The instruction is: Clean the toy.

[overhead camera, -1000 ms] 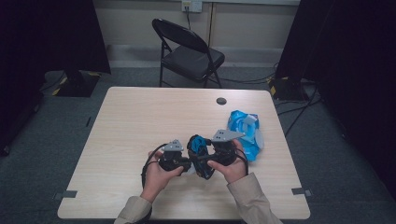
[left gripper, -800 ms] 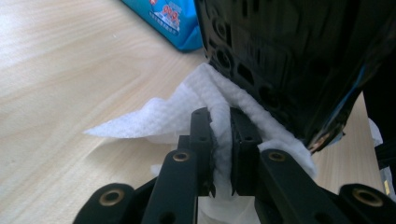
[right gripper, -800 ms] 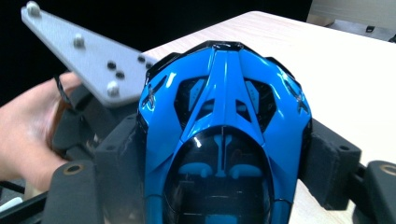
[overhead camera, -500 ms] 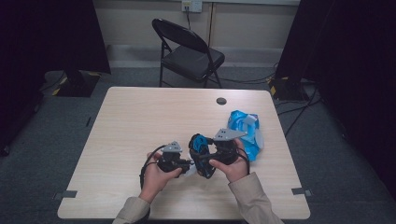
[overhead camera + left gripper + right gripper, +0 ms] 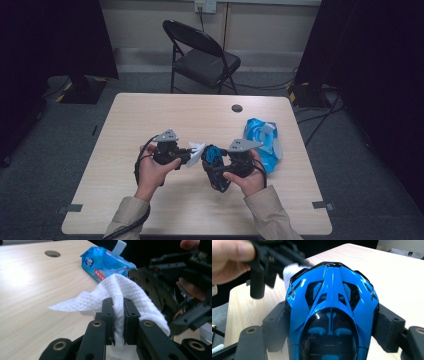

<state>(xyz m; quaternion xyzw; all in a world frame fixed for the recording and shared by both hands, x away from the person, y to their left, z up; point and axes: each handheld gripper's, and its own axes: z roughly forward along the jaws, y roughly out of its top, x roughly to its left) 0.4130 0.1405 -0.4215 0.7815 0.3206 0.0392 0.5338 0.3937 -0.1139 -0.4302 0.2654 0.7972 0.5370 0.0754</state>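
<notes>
Your left gripper [image 5: 117, 315] pinches the white textured wipe [image 5: 120, 287] shut, just left of the glossy blue-and-black toy car [image 5: 332, 315] clamped nose-out in your right gripper [image 5: 220, 172].

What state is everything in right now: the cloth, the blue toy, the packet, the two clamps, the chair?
White wipe: crumpled, pinched between the jaws of the left gripper.
Left gripper: shut on the wipe.
Blue toy car: held off the table, gripped across its sides.
Right gripper: shut on the car, jaws wide.
Wipes pack: lying on the table, flap lifted open.
Folding chair: unfolded, nobody on it.
</notes>
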